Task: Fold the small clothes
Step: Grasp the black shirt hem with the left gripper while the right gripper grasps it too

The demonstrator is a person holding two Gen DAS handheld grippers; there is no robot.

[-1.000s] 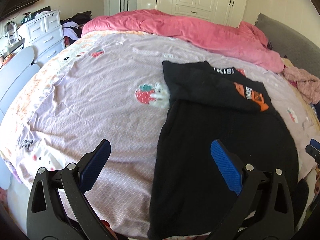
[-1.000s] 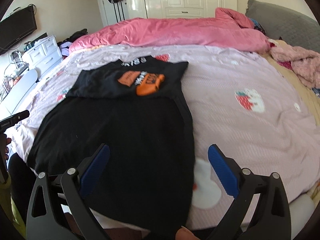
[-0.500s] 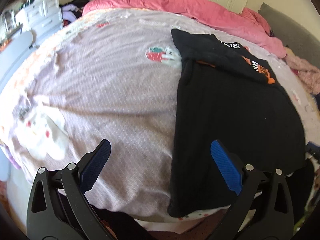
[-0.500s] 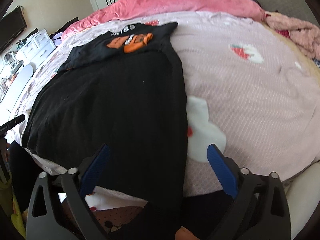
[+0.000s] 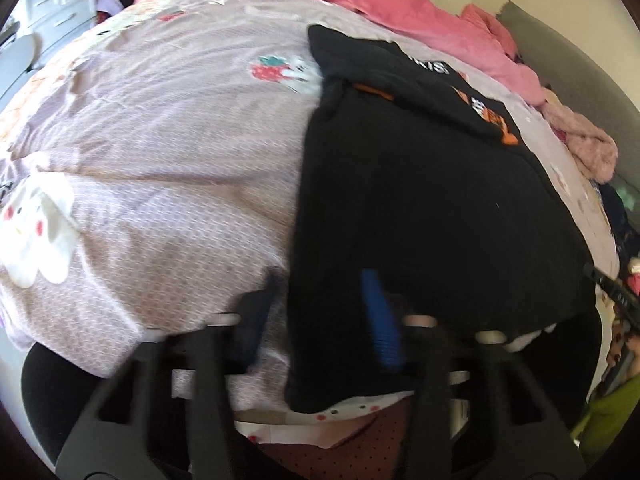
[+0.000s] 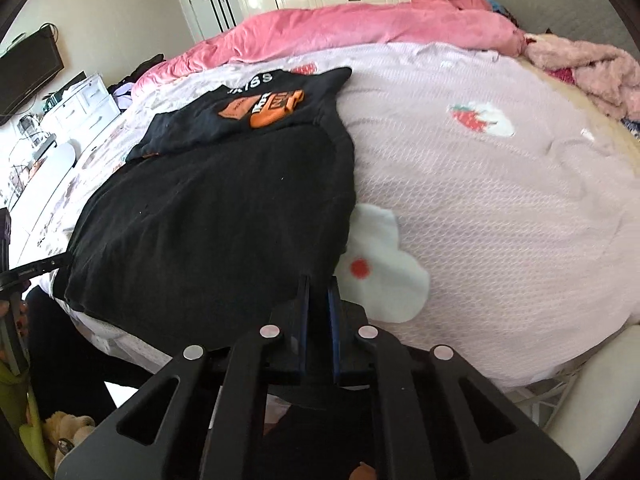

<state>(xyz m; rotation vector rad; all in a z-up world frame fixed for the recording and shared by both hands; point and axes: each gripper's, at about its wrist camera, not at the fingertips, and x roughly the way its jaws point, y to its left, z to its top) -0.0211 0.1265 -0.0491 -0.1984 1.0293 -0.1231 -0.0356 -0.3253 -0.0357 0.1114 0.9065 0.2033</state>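
We see a black shirt (image 6: 224, 216) lying flat on the bed (image 6: 500, 200), its top folded down to show an orange print. Our right gripper (image 6: 318, 284) is pressed together, pinching the shirt's near hem corner. Our left gripper (image 5: 320, 300) is blurred, partly spread astride the shirt's other near edge.

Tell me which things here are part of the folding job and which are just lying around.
Job: black shirt, left gripper, right gripper, bed sheet.
Lying about: pink duvet, fuzzy pink garment, white drawers, TV.
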